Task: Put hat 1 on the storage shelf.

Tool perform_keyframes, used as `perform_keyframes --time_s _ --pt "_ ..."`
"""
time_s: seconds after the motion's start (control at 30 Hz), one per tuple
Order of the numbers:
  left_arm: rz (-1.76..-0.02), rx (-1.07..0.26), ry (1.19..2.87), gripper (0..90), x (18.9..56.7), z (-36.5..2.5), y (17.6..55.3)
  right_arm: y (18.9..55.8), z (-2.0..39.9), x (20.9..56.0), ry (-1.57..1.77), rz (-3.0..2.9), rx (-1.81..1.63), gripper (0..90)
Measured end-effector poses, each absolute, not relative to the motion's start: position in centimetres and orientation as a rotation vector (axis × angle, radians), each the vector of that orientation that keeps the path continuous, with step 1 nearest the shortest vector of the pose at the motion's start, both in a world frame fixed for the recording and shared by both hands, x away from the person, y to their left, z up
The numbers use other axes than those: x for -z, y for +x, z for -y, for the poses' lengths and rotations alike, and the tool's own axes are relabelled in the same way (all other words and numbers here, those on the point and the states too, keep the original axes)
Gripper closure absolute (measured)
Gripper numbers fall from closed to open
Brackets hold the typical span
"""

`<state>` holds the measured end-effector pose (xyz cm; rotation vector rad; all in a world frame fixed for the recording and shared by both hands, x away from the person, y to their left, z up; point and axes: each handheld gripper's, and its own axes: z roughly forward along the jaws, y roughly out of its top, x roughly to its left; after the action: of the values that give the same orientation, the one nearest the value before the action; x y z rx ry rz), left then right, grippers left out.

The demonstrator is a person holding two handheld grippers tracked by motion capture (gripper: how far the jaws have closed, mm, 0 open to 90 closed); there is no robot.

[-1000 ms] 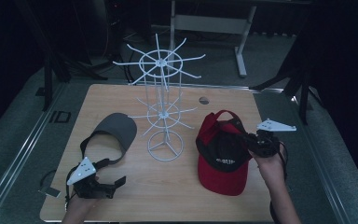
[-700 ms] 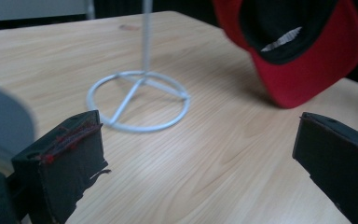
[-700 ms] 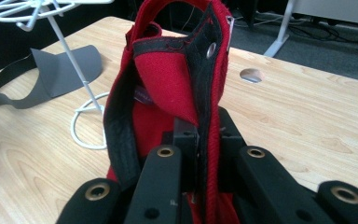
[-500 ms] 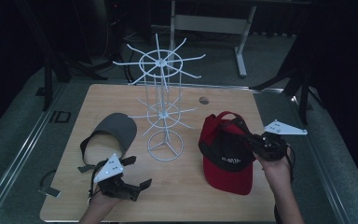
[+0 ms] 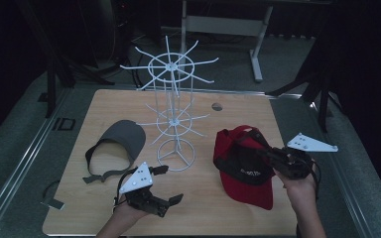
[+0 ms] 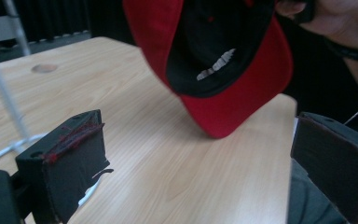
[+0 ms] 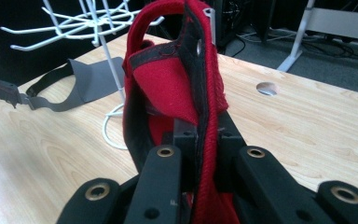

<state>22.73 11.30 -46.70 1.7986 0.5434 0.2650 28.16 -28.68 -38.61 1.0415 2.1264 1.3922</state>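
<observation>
A red cap with a black lining hangs tilted over the right side of the wooden table. My right gripper is shut on its rim. In the right gripper view the two jaws pinch the red and black edge of the cap at my right gripper. My left gripper stands open near the front of the table, left of the cap, nothing between its fingers. In the left gripper view the cap hangs ahead, above the wood, beyond my left gripper.
A white wire display rack with radiating hooks stands mid-table on a ring base. A grey visor lies to its left. A small round hole is in the tabletop behind. Dark floor and stand legs surround the table.
My left gripper has moved right and upward, from the front left corner toward the middle front. The right gripper has lifted the red cap a little and drawn it slightly to the right.
</observation>
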Motion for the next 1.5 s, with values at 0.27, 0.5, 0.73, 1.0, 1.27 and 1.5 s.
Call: perform_keyframes --time_s 0.27,0.5,0.73,1.0,1.27,1.5 --pt "-0.478 -0.258 1.801 3.2 44.2 -8.7 22.7 27.0 28.5 37.6 0.999 -2.117 -1.432 83.8" --pt "-0.456 -0.28 1.802 3.2 43.0 -6.8 23.4 25.8 28.3 36.3 0.951 -2.119 -1.484 83.8" --pt "-0.451 -0.294 1.804 3.2 41.7 -5.2 23.9 24.2 27.9 34.7 0.872 -2.106 -1.532 83.8" --pt "-0.428 -0.335 1.819 3.2 40.1 -4.1 24.6 22.9 27.4 33.4 0.814 -2.099 -1.567 83.8" --pt "-0.452 -0.347 1.832 7.0 38.9 -2.9 26.0 22.3 27.1 32.9 0.776 -2.118 -1.597 83.8" --pt "-0.419 -0.424 1.802 21.0 38.2 -2.4 26.3 22.5 27.1 33.1 0.784 -2.121 -1.606 83.7"
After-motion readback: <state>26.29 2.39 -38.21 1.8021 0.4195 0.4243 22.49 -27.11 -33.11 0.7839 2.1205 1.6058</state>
